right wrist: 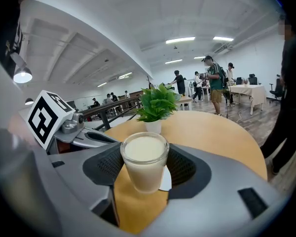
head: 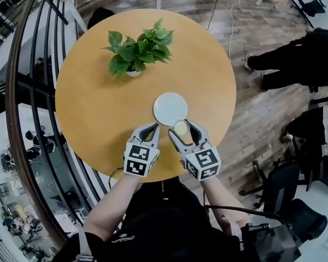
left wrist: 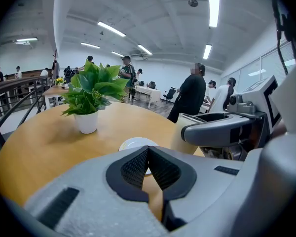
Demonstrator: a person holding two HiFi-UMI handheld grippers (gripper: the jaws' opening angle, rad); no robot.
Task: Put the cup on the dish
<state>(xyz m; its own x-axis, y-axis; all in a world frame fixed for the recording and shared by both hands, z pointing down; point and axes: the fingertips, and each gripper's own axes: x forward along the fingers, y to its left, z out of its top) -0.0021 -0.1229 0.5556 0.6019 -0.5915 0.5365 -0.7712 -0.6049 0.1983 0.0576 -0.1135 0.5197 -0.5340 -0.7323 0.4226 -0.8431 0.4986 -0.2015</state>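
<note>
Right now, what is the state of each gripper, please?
Left gripper: tongs closed, holding nothing.
Right gripper: tongs closed on the glass cup of white liquid.

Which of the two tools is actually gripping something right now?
The right tool: its jaws are closed on the cup of white liquid. The left tool has its jaws shut together with nothing between them.

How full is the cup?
Nearly full: white liquid reaches close to the rim of the upright cup.
</note>
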